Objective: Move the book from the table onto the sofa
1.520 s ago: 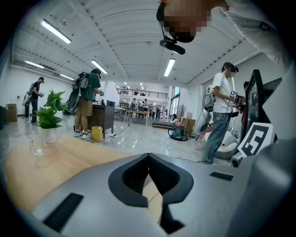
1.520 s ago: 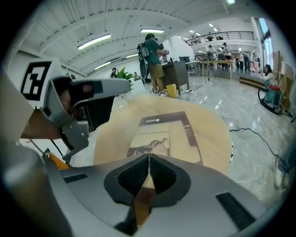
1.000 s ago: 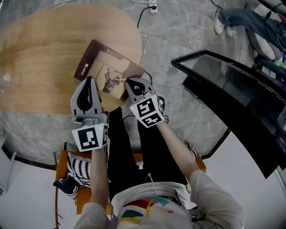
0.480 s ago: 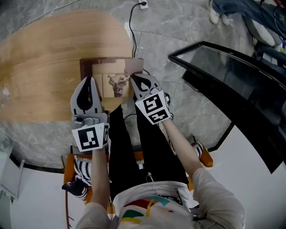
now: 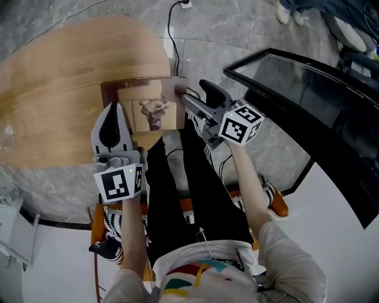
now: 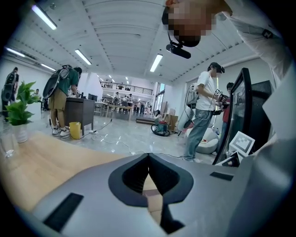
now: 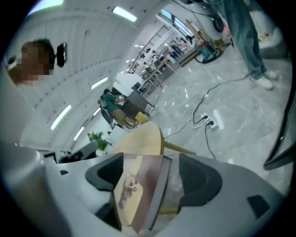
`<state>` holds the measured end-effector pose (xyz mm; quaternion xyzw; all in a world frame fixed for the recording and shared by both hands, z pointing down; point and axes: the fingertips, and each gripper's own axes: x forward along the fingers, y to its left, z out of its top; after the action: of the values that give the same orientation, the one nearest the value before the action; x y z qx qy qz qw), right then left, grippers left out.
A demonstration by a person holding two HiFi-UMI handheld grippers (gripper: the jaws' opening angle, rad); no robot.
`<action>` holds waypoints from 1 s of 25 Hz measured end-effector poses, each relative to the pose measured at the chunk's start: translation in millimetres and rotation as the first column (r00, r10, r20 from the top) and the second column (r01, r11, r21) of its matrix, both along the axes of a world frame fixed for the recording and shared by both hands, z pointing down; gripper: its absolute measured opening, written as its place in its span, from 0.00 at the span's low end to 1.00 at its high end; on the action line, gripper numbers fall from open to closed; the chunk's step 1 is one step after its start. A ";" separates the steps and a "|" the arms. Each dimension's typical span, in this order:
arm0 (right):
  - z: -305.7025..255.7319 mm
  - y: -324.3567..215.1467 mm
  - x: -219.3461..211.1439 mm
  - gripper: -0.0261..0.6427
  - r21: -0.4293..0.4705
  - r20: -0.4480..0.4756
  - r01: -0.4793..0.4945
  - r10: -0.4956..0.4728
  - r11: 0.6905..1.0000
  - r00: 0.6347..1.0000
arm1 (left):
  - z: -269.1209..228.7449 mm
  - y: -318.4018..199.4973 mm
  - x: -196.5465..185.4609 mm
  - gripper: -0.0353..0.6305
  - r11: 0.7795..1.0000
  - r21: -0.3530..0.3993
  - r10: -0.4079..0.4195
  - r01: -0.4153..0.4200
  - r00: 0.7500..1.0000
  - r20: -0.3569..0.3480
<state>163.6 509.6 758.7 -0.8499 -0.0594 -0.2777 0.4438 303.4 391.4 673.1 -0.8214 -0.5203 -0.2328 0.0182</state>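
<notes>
The brown book point(image 5: 151, 106) with a pale picture on its cover lies flat at the right edge of the wooden table point(image 5: 59, 89). My right gripper point(image 5: 200, 98) is rolled on its side at the book's right edge. Its jaws have just been opening and stand wide. In the right gripper view the book point(image 7: 138, 190) reaches edge-on between the pads, with a gap on one side. My left gripper point(image 5: 112, 118) is shut, its tip over the book's near left corner. A strip of the book point(image 6: 155, 201) shows past its closed jaws.
A large black glossy panel point(image 5: 308, 100) slants across the floor to the right. A power strip with a cable point(image 5: 177, 12) lies on the grey floor beyond the table. A potted plant point(image 6: 18, 106) stands on the table's far side, and people stand around the room.
The book has turned square to the table edge. My right gripper has rolled onto its side, shifted right along the book's edge and opened. The left gripper has barely shifted.
</notes>
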 end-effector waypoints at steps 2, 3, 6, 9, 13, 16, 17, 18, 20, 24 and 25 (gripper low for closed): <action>0.1 -7.3 0.9 0.57 0.134 -0.056 0.016 -0.008 0.991 0.998 | 1.5 2.6 -3.3 0.06 1.000 0.004 0.014 -0.014 1.000 0.002; 3.4 -11.6 -0.1 0.57 0.188 -0.062 0.024 -0.013 0.982 0.998 | 2.2 3.6 -4.5 0.06 1.000 0.007 0.018 -0.018 1.000 0.005; 18.7 -24.4 -5.6 0.57 0.307 -0.057 0.048 -0.032 0.951 0.998 | 4.0 7.9 -6.4 0.06 1.000 0.015 0.025 -0.025 1.000 0.012; 24.3 -38.0 -6.0 0.57 0.443 -0.118 0.084 -0.035 0.893 0.992 | 5.3 14.4 -8.5 0.06 0.999 0.019 0.035 -0.036 0.999 0.015; 47.0 -43.7 -16.0 0.57 0.532 -0.191 0.090 0.016 0.842 0.981 | 9.7 20.4 -8.3 0.06 0.999 0.022 0.049 -0.050 0.999 0.019; 56.6 -55.5 -16.4 0.57 0.561 -0.175 0.122 -0.026 0.818 0.984 | 15.2 24.9 -9.9 0.06 0.998 0.028 0.052 -0.053 0.998 0.025; 63.6 -59.1 -20.1 0.57 0.566 -0.175 0.142 -0.049 0.812 0.983 | 16.5 26.8 -11.2 0.06 0.998 0.031 0.054 -0.055 0.998 0.027; 66.6 -61.8 -21.2 0.57 0.576 -0.174 0.153 -0.063 0.803 0.983 | 17.1 28.7 -12.7 0.06 0.998 0.032 0.057 -0.057 0.998 0.030; 55.5 -63.1 -10.5 0.57 0.606 -0.162 0.140 -0.051 0.783 0.985 | 16.5 31.6 -15.5 0.06 0.997 0.032 0.063 -0.064 0.997 0.034; 44.5 -60.0 1.1 0.47 0.608 -0.167 0.131 -0.035 0.783 0.985 | 15.6 35.2 -17.8 0.06 0.997 0.035 0.074 -0.076 0.997 0.036; 44.7 -59.7 0.7 0.31 0.604 -0.170 0.137 -0.042 0.785 0.985 | 15.7 36.0 -18.1 0.06 0.996 0.035 0.075 -0.076 0.997 0.036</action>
<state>164.2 449.9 803.4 -0.6800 0.1072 -0.2393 0.6847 285.3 427.5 688.9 -0.7966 -0.5468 -0.2554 0.0330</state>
